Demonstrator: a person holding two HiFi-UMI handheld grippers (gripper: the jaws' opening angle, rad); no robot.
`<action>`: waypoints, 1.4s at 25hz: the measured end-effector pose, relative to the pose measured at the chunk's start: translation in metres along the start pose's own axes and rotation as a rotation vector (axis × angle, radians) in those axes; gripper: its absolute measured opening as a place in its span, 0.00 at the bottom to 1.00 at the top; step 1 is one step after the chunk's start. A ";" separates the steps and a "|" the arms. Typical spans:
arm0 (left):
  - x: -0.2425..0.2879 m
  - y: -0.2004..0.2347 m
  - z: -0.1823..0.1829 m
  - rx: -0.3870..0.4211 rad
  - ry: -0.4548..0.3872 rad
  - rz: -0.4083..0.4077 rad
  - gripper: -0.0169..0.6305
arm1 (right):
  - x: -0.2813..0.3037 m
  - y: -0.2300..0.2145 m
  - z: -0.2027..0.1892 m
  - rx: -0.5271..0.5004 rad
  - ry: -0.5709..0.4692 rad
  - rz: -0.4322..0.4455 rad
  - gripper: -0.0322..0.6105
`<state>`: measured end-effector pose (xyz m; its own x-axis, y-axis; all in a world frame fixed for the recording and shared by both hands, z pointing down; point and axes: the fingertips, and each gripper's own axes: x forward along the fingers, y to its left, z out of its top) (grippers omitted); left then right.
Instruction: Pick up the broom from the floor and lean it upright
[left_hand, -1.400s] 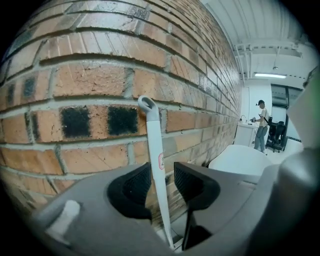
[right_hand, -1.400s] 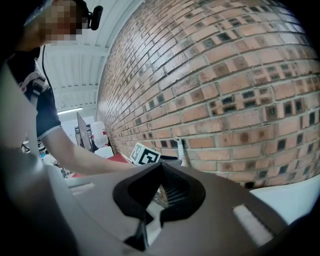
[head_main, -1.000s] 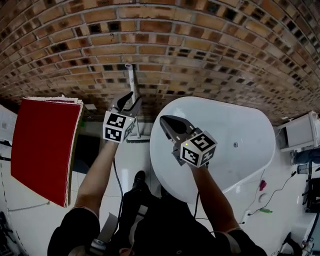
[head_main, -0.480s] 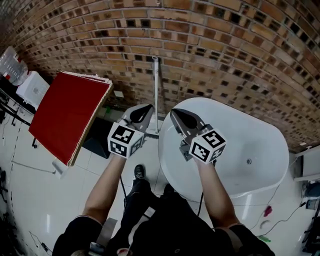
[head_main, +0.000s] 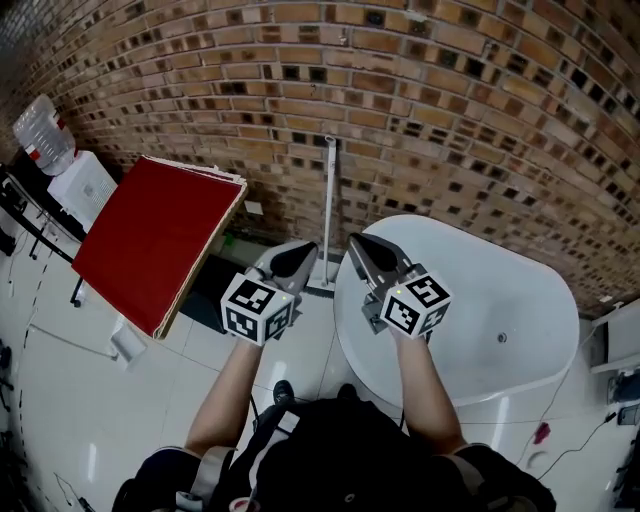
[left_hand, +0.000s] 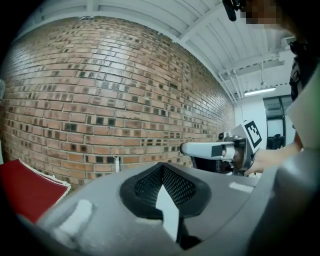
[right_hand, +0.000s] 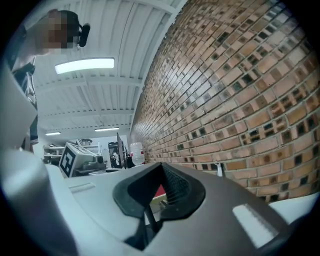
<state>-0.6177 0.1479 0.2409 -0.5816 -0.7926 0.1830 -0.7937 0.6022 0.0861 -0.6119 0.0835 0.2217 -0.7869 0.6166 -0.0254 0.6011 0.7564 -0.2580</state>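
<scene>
The broom (head_main: 328, 200) stands upright against the brick wall, a thin white handle with its head (head_main: 320, 286) on the floor; nothing holds it. Its handle top shows in the left gripper view (left_hand: 116, 164) and the right gripper view (right_hand: 218, 168). My left gripper (head_main: 300, 256) hovers a little short of the broom's foot; its jaws have just been closing, with nothing between them, and they meet (left_hand: 163, 173). My right gripper (head_main: 364, 248) is beside it, over the white table's edge, shut and empty (right_hand: 161, 176). It also shows in the left gripper view (left_hand: 200, 148).
A brick wall (head_main: 420, 110) fills the back. A red board (head_main: 155, 240) leans at the left, with a dark box under it. A white oval table (head_main: 490, 300) stands at the right. A water bottle (head_main: 40, 125) and white box (head_main: 85, 185) are at far left.
The left jaws, open by the broom handle a second ago, have shut empty. Both grippers have pulled back from the wall and risen. The broom stays leaning upright.
</scene>
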 end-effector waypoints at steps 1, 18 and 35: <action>-0.005 0.000 -0.001 -0.006 -0.002 -0.012 0.03 | 0.002 0.005 -0.003 -0.012 0.012 -0.009 0.05; -0.031 -0.008 -0.011 -0.042 0.005 -0.119 0.03 | 0.006 0.041 -0.018 -0.068 0.051 -0.100 0.05; -0.032 -0.017 -0.013 -0.029 0.021 -0.136 0.03 | -0.003 0.042 -0.009 -0.079 0.041 -0.113 0.05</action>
<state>-0.5831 0.1639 0.2462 -0.4652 -0.8650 0.1882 -0.8591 0.4924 0.1395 -0.5828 0.1155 0.2195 -0.8449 0.5336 0.0392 0.5192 0.8354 -0.1802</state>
